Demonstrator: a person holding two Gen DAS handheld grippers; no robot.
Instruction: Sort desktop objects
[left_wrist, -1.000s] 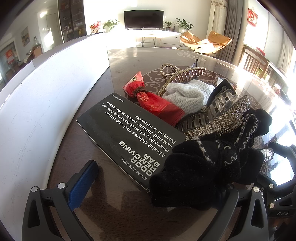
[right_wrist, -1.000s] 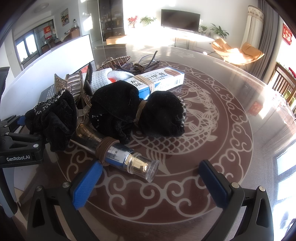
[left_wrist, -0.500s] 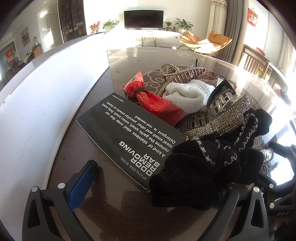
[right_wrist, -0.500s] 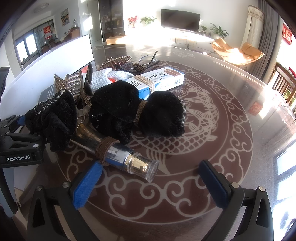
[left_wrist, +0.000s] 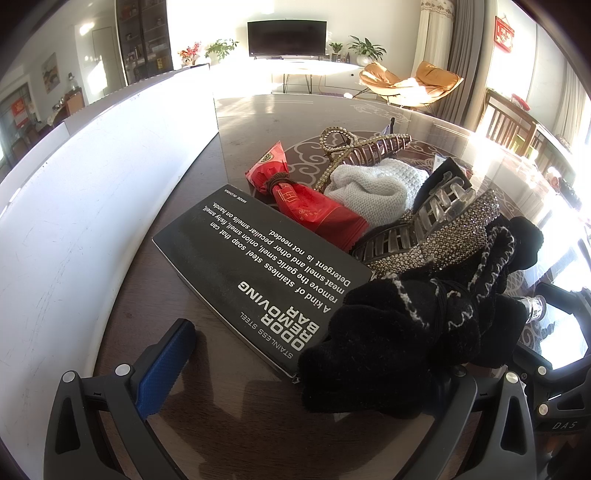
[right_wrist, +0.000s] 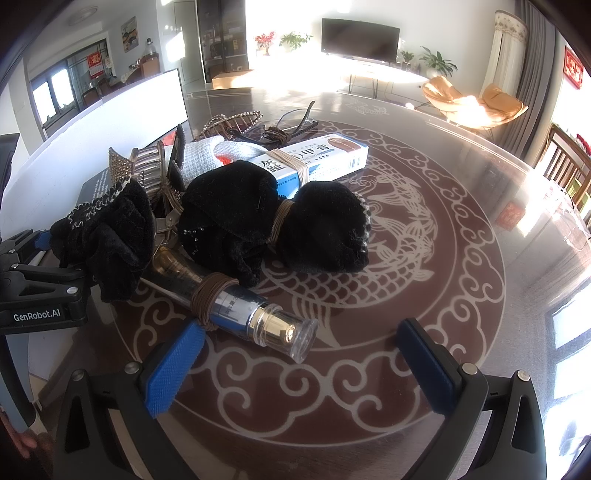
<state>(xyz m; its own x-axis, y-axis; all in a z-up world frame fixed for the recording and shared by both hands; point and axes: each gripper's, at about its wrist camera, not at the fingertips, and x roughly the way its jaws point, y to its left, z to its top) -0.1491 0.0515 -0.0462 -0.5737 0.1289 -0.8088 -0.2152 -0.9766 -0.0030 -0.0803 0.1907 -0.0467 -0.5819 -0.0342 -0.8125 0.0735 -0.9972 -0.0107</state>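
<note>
Broadly, the tabletop (right_wrist: 461, 206) carries 1 heap of things; the black box (left_wrist: 258, 266), flat and stiff, lies at its left edge, best taken across its short sides; the blue box (right_wrist: 314, 158) is light card, banded; 2 black scrunchies (right_wrist: 273, 225) are soft and will squash, so pinch the bunched middle; the bottle (right_wrist: 236, 306) is smooth, round, likely slippery and breakable, so take it at its banded waist; left gripper (left_wrist: 314, 373) and right gripper (right_wrist: 299, 354) both stand with jaws apart, holding nothing.
</note>
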